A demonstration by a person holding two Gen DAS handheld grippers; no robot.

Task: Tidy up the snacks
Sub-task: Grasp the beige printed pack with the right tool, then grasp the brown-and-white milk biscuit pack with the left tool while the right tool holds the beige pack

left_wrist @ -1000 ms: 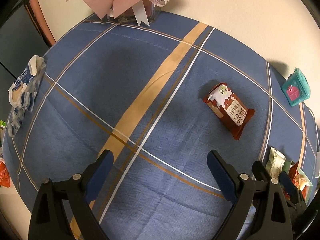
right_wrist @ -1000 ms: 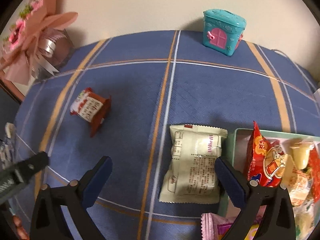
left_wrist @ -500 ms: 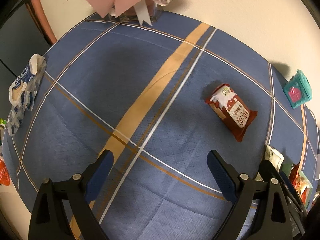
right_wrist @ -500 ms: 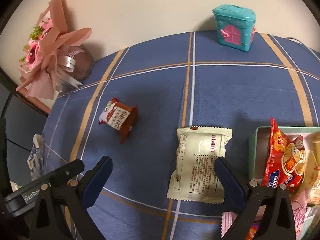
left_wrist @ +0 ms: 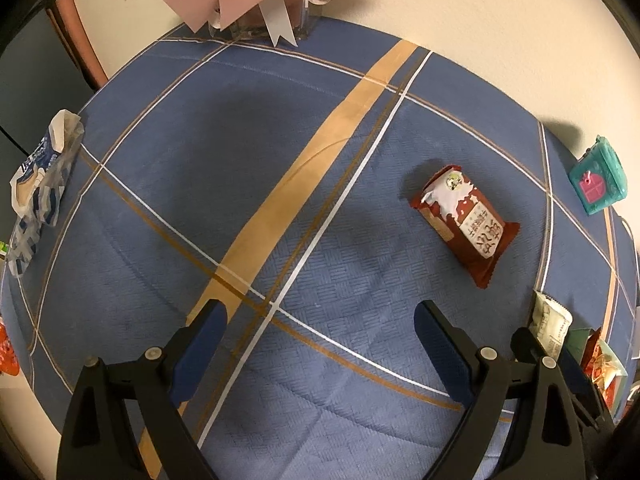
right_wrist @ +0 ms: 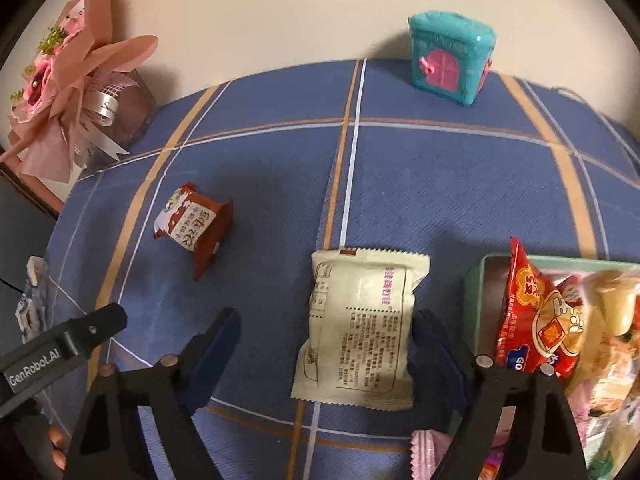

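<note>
A brown-red snack pack [left_wrist: 466, 222] lies on the blue plaid tablecloth, ahead and right of my open, empty left gripper [left_wrist: 320, 344]; it also shows in the right wrist view [right_wrist: 194, 226]. A cream snack packet [right_wrist: 360, 330] lies flat between the fingers of my open right gripper [right_wrist: 326, 344], close to the right finger. A green tray [right_wrist: 476, 300] holds a red snack bag [right_wrist: 532, 316] and several other snacks at the right. The packet's edge [left_wrist: 550, 326] and the tray [left_wrist: 600, 364] show in the left wrist view.
A teal toy house [right_wrist: 450, 60] stands at the back by the wall. A pink bouquet [right_wrist: 68, 84] stands at the back left. A blue-white wrapper [left_wrist: 38, 184] lies at the cloth's left edge. A pink packet [right_wrist: 426, 452] lies near the front.
My right gripper has pulled back and risen, then moved forward over the cream packet, which now sits between its fingers. My left gripper has barely moved.
</note>
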